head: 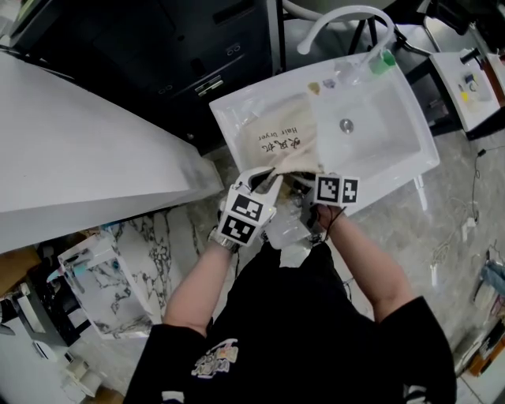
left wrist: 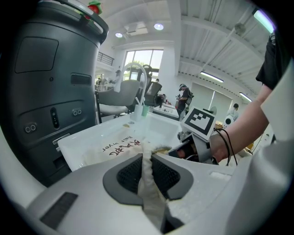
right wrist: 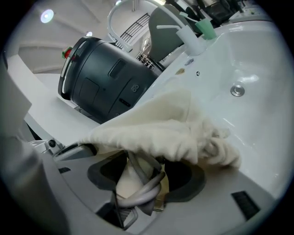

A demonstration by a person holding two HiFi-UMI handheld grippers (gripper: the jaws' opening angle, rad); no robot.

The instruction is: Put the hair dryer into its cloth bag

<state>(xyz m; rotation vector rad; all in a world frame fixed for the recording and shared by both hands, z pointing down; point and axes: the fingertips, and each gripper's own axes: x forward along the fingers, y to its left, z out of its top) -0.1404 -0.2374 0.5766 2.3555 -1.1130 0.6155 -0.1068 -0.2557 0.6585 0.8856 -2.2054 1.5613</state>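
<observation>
1. We see the cloth bag [head: 278, 142] lying on the flat left part of a white washbasin [head: 394, 170]. Its printed side faces up and its mouth is toward the person, at 6 o'clock of the bag in the head view.
2. The left hand-held gripper [head: 267, 180] sits at the bag's near edge. In the left gripper view its jaws are nearly together, clamped on a fold of the bag's cream cloth [left wrist: 117, 148] that runs up between the pads [left wrist: 133, 173].
3. The right hand-held gripper [head: 309, 180] is just beside the left one, at its 3 o'clock, also at the bag's mouth.
4. In the right gripper view its jaws stand wide, closed on a cream body and a looped grey cord [right wrist: 144, 195]. We take these to be the hair dryer [right wrist: 131, 176], though the cloth hides most of it.
5. The bag's bunched opening [right wrist: 156, 124] drapes over the front of that hair dryer, at 12 o'clock of the jaws.
6. The drain [head: 346, 125] lies at 1 o'clock of the grippers, and the curved faucet [head: 347, 17] stands beyond it.
7. A dark grey appliance [left wrist: 50, 82] stands at 10 o'clock of the bag.
</observation>
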